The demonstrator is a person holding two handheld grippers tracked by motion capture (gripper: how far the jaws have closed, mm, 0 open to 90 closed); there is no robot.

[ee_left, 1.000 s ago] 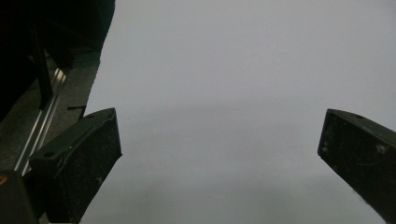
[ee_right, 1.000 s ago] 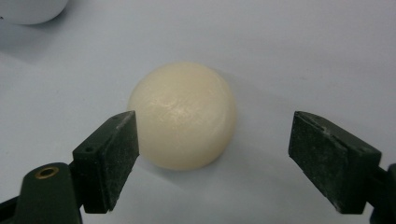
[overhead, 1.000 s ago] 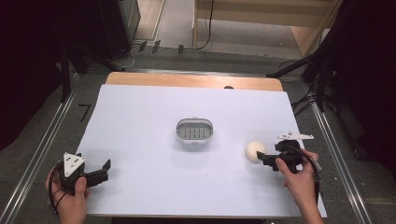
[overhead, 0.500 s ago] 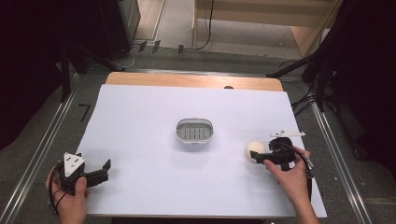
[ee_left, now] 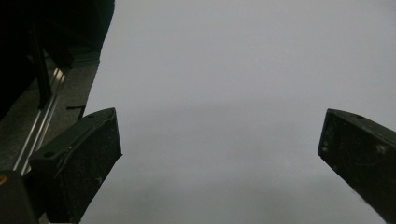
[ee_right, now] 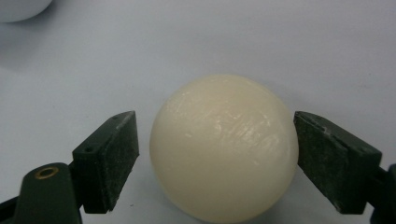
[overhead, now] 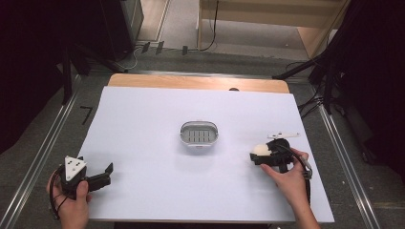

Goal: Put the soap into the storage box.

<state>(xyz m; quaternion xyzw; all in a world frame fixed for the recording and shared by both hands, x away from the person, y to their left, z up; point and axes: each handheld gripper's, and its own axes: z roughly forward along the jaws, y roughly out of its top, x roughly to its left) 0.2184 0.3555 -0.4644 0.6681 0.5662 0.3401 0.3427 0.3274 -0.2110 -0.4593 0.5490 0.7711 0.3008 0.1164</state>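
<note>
Item 1, lower left of the high view: our left gripper (overhead: pixel 106 172), held in the left hand (overhead: pixel 70 205) at the near edge of the white table (overhead: pixel 143 124). Its jaws stand wide apart with bare tabletop between them in the left gripper view; it holds nothing.

Item 2, lower right of the high view: our right gripper (overhead: pixel 255 156), in the right hand (overhead: pixel 289 181), pointing toward frame left. In the right gripper view the jaws bracket the cream ball (ee_right: pixel 224 147) on either side; the right jaw looks to be touching or almost touching it, while a narrow gap shows at the left jaw. We judge the jaws part open and not yet clamped.

Item 3: the cream ball (overhead: pixel 260 149), resting on the table right of frame centre, at the tips of our right gripper. It is near round, so we can name no long axis and no pointing direction.

Item 4, frame centre, farther off: a small oval slotted dish (overhead: pixel 199 134), empty, well apart from the ball.

Progress, as we judge it: the reach to the ball is made; the squeeze, the lift and any carry, possibly to the dish, remain
</note>
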